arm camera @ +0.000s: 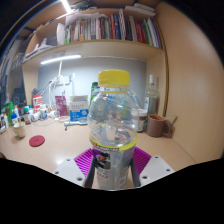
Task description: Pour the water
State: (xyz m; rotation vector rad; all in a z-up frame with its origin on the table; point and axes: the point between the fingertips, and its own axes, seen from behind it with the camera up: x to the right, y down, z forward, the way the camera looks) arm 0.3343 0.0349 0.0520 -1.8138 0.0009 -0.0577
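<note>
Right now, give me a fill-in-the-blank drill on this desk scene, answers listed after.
1. The clear bottle has a ____ cap.
2. The bottle stands between the fingers of the ____.
3. On the desk to the bottle's left lies a small round ____ lid.
4. The shelf above the desk holds a row of ____.

Missing words: yellow; claw; red; books

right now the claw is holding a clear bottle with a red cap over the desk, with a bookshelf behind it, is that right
Not quite: the cap is yellow, not red. The gripper view shows the claw gripping a clear bottle between its pink pads, over the desk, with a bookshelf behind it. The only red thing nearby is a small round lid lying on the desk.
</note>
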